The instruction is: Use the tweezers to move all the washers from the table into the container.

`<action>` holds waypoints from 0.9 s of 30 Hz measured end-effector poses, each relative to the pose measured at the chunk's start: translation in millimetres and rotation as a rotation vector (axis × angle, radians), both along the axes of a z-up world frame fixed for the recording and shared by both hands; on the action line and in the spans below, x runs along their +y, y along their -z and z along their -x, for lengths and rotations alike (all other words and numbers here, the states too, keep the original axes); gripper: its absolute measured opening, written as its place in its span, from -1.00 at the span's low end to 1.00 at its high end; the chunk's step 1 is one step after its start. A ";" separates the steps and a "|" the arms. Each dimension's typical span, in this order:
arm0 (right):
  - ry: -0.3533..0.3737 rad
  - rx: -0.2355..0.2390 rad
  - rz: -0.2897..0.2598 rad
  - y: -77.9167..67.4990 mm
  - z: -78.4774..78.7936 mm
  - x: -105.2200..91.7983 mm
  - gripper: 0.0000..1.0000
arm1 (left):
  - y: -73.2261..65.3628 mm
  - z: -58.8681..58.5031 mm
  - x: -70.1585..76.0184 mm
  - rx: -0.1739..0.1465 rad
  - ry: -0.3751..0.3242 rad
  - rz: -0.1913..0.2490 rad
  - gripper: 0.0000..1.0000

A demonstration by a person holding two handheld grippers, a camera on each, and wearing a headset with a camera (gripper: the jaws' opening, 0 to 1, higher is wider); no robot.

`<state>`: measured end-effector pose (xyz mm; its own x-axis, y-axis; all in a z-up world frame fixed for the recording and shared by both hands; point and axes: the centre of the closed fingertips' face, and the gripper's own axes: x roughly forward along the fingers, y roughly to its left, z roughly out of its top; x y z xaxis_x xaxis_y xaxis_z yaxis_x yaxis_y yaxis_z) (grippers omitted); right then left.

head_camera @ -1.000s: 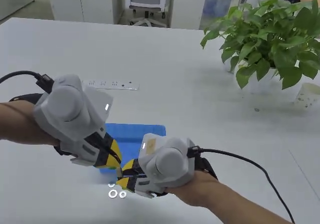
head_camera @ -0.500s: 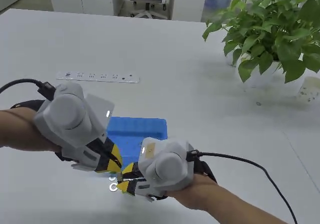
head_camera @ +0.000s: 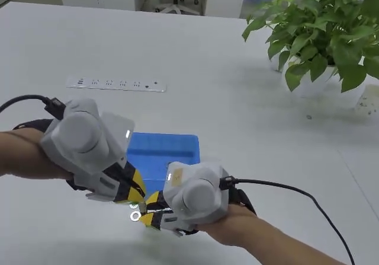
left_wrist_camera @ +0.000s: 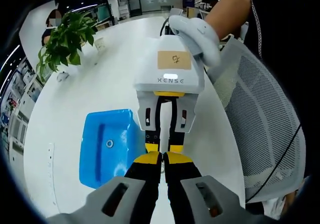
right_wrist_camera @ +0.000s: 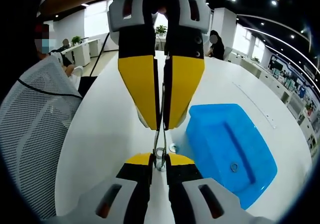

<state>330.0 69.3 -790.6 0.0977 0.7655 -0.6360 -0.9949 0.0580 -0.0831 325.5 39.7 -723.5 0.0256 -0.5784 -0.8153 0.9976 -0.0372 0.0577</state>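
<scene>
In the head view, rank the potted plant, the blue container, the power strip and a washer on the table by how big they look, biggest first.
1. potted plant, cut off by the frame edge.
2. blue container, partly hidden.
3. power strip, longer but thin; farther away.
4. washer.

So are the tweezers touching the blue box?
Apart. In the right gripper view a strip of white table shows plainly between the thin tweezers and the nearest wall of the blue box.
</scene>
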 end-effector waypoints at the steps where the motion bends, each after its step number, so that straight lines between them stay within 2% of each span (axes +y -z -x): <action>1: 0.000 0.001 0.000 0.2 0.1 0.0 -0.76 | -0.2 0.2 0.0 0.000 0.001 0.000 -0.87; 11: 0.006 0.005 0.000 -0.2 0.2 -1.5 -0.69 | 0.5 -8.0 0.2 0.009 -0.019 0.015 -0.87; 16: 0.013 0.009 -0.011 -2.7 -0.5 -1.6 -0.70 | 1.1 -6.6 0.4 0.013 -0.010 0.010 -0.88; 27: 0.017 0.004 0.005 -2.8 -2.1 -3.4 -0.77 | 1.4 -6.5 -2.7 0.015 -0.003 0.016 -0.88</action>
<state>332.2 65.9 -787.7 0.1084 0.7604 -0.6404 -0.9940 0.0745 -0.0798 332.0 37.0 -724.9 0.0150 -0.5914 -0.8062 0.9985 -0.0337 0.0433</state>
